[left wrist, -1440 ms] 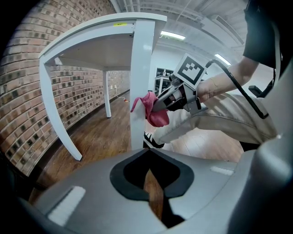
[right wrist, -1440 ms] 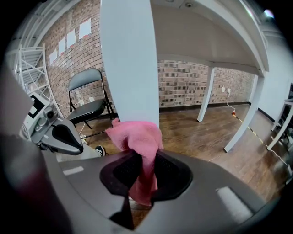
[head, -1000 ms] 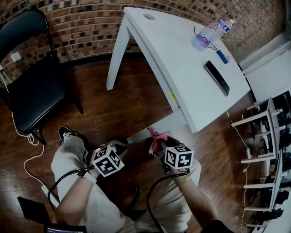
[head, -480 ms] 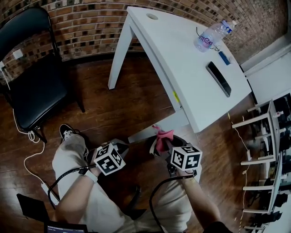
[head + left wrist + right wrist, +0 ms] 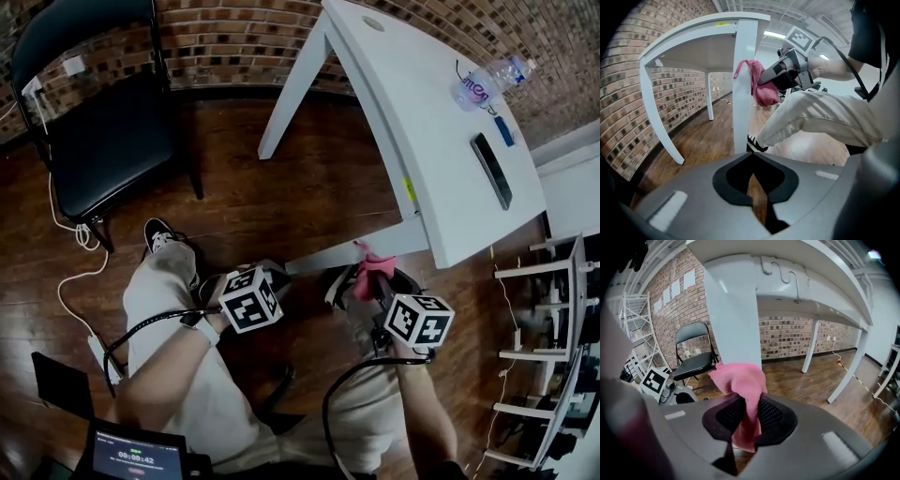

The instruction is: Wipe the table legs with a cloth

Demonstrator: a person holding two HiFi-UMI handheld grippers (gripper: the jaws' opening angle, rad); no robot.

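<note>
Pink cloth (image 5: 740,385) is clamped in the R gripper (image 5: 749,420). Its jaws are closed on the cloth's mid-section. One bunch stands up past the jaw tips and a tail hangs down through the gap between them.

The bunch ahead of the tips lies against the near white table leg (image 5: 733,319). In the left gripper view we see the cloth (image 5: 761,86) touching the R-hand edge of that leg (image 5: 743,93), high up and not far under the table top. The R gripper is just behind it, pointing at the leg.

In the head view the cloth (image 5: 371,278) sits at the front of the R gripper (image 5: 361,281). It lies where the leg (image 5: 347,255) runs under the edge of the white table (image 5: 441,141).

L gripper (image 5: 754,183): jaws drawn together to a thin slit with nothing between them; only wood floor shows through. It is low and aimed at the same leg from the other side. In the head view it (image 5: 267,272) is near the leg, apart from it and from the cloth.

Surroundings:
- On the table top are a clear water bottle (image 5: 483,82) lying on its side and a dark phone (image 5: 492,171) lying flat, well apart from the grippers.
- A black folding chair (image 5: 103,131) stands at upper L by the brick wall (image 5: 234,37).
- A white cable (image 5: 70,281) trails on the floor below the chair.
- The person's shoe (image 5: 161,234) is beside the L arm.
</note>
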